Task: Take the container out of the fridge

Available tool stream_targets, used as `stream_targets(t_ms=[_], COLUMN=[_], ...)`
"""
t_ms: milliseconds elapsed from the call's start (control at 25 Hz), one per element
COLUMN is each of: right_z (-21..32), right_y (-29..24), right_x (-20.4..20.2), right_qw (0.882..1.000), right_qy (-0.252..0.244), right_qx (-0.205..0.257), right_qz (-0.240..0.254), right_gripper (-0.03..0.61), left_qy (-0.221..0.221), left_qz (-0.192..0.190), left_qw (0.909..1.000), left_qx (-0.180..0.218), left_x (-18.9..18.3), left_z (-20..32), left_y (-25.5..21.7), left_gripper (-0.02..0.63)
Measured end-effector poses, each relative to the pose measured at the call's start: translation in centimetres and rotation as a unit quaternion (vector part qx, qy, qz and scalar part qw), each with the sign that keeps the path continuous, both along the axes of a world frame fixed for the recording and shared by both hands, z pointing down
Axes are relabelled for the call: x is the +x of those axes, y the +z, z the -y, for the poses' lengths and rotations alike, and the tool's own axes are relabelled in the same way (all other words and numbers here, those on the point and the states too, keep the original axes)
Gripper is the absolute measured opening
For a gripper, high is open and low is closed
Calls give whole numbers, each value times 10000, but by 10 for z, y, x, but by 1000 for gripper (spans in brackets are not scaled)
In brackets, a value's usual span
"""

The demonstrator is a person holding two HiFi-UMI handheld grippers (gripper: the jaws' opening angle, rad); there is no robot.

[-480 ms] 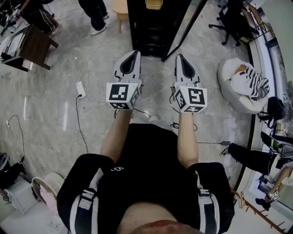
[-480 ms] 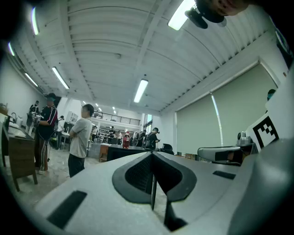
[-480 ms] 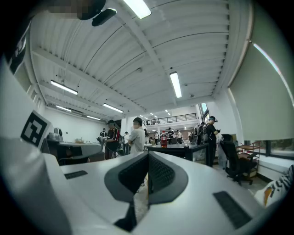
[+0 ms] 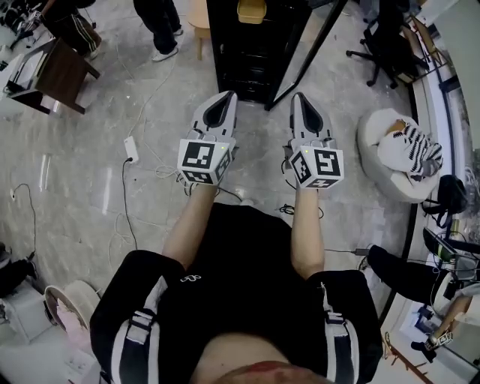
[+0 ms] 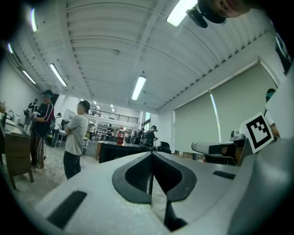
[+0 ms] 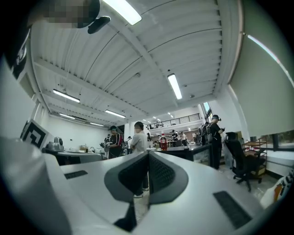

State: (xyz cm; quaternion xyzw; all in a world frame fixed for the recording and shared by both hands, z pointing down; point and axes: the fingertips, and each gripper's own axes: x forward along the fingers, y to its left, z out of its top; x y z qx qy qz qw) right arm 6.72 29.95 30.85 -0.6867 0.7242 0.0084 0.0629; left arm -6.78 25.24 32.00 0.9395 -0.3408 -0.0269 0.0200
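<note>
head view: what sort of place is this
Probably an open lab or workshop: cables trail over the polished floor, an office chair stands nearby, and people stand at benches.

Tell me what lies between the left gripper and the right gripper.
In the head view, only bare marble floor shows in the gap between the left gripper and the right gripper. Both are shut and empty.

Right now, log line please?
left tongs shut, empty | right tongs shut, empty | fridge door open | yellow container in fridge, untouched
</note>
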Motion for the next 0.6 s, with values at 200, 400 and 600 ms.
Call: stream_targets(t_ms=[200,400,600], right_z=[22,56,121], right_y=[3,10,28], right_x=[0,2,23], right_qw=[9996,9993,9995], right_qy=[-276,-373,-260], right_qx=[8,-44,-137], right_qz=[38,-73,-149], right_gripper=[8,8,8], left_qy=[-156,-316,-205], left_qz=[435,297,97], left_qw=[9989,9990,9996], left_qx=[49,-139,-140], left_x=[4,-5,16], left_z=[18,64,141], left_y=[-1,6,20], left_gripper=[9,9,9])
